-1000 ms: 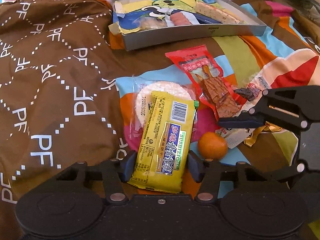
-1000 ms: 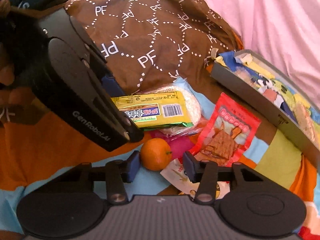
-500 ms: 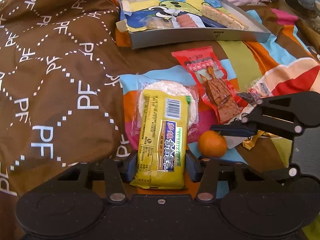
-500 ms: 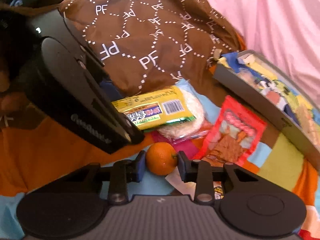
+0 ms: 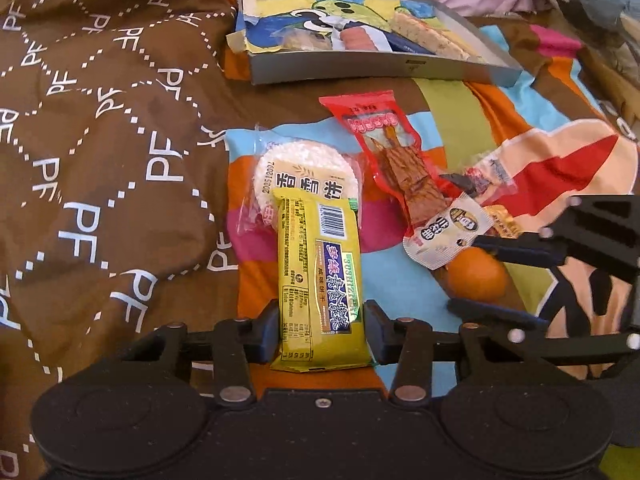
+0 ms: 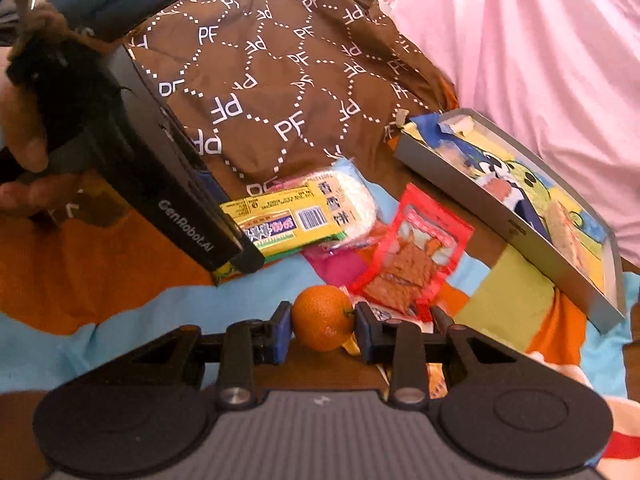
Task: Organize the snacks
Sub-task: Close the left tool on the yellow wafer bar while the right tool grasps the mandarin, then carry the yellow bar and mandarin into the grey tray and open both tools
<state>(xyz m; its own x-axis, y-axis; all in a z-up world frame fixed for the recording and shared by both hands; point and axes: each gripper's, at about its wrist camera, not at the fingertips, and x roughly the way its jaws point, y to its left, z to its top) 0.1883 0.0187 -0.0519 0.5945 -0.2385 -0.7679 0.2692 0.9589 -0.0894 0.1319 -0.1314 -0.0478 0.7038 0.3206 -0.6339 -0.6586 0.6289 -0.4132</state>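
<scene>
A yellow biscuit packet [image 5: 320,276] lies lengthwise between the fingers of my left gripper [image 5: 320,330], which is shut on its near end. Its far end overlaps a round rice cracker [image 5: 304,168] in clear wrap. My right gripper [image 6: 322,332] is shut on a small orange [image 6: 320,316], with a blue pad against each side. In the left wrist view the same orange [image 5: 480,280] sits between the right gripper's two black fingers. A red jerky packet [image 5: 392,148] and a small white sachet [image 5: 444,236] lie beside the orange.
A grey tray [image 5: 360,68] with a cartoon lining holds several snacks at the back. A brown PF-print cloth [image 5: 100,160] covers the left side of the striped blanket. Pink fabric [image 6: 520,40] rises behind the tray. A hand [image 6: 24,140] holds the left gripper.
The right gripper moved forward around the orange and shut on it. The left gripper's fingers shut on the yellow packet, which has slid back and uncovered more of the rice cracker.
</scene>
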